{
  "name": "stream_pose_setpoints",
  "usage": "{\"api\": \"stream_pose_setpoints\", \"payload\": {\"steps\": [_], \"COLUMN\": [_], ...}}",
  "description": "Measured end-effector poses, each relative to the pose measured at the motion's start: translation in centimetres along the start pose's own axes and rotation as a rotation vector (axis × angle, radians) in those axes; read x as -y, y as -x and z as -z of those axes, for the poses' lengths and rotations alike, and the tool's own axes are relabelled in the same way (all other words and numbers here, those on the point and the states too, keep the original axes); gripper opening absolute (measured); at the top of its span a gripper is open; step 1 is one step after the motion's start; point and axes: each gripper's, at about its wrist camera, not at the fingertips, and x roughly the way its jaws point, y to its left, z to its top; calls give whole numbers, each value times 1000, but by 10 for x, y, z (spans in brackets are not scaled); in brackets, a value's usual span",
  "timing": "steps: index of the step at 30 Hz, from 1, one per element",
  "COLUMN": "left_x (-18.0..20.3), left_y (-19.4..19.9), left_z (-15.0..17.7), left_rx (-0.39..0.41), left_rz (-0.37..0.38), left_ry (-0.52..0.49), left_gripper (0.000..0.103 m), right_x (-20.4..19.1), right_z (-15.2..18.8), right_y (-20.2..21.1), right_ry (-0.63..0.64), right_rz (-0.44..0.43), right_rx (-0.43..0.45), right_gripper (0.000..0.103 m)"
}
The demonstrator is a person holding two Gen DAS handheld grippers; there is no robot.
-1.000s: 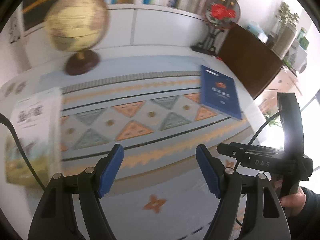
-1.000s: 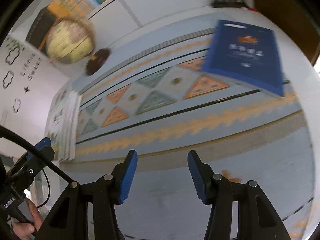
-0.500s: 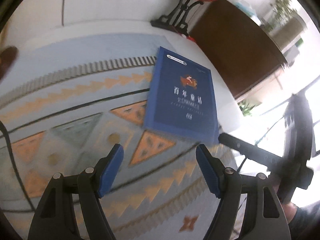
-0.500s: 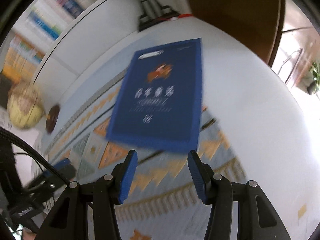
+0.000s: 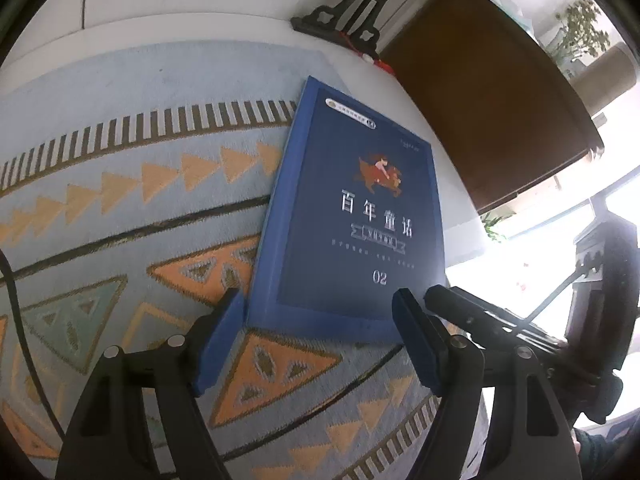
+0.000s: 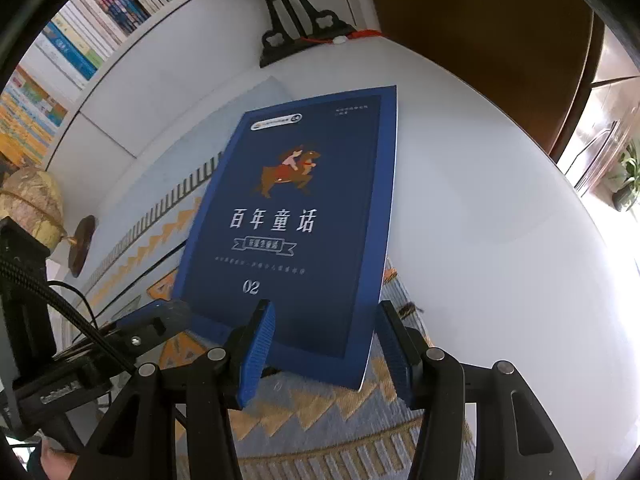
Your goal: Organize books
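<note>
A dark blue book (image 5: 352, 216) with a horse-and-rider picture and "02" on its cover lies flat, partly on a patterned mat (image 5: 120, 184), partly on the white table (image 6: 500, 220). My left gripper (image 5: 320, 340) stands open, its blue fingertips straddling the book's near edge at both corners. My right gripper (image 6: 324, 344) is open too, over the near right corner of the book (image 6: 296, 216). Neither gripper's pads visibly press on the cover. Each gripper shows in the other's view: the right one (image 5: 480, 316), the left one (image 6: 152, 320).
A black ornament stand (image 6: 296, 28) sits just behind the book. A globe (image 6: 32, 200) stands at the far left of the table. Behind it runs a shelf of books (image 6: 80, 28). A brown cabinet (image 5: 480, 100) rises beyond the table's right edge.
Both grippers have swung right across the mat and come down onto the blue book. It now fills both views. The globe and the pale books at the left have left the left wrist view.
</note>
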Motion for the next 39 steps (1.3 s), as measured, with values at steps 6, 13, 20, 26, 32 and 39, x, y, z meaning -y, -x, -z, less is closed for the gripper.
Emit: {"api": "stream_pose_setpoints", "payload": {"steps": [6,13,20,26,32,39], "left_x": [-4,-27,-58,-77,-83,-80], "left_y": [-5,30,79,99,96,91], "left_z": [1,25,98,143,144,139], "left_rx": [12,48,64,128,160,199], "left_rz": [6,-25,-76,-118,-100,-41], "left_ry": [-19,30,174,331,370,432], "left_gripper": [77,77,77,77,81,86], "right_x": [-6,-34,-90,-114,-110,-103], "right_z": [-7,-4,40,68,61,65], "right_y": [-5,-14,-15,-13,-16,-17], "right_ry": [46,203,386,486,435,387], "right_rz": [17,-20,-98,-156,-153,-224], "right_rx": [3,-47,-102,-143,-123,-156], "right_gripper": [53,56,63,63,63,63]}}
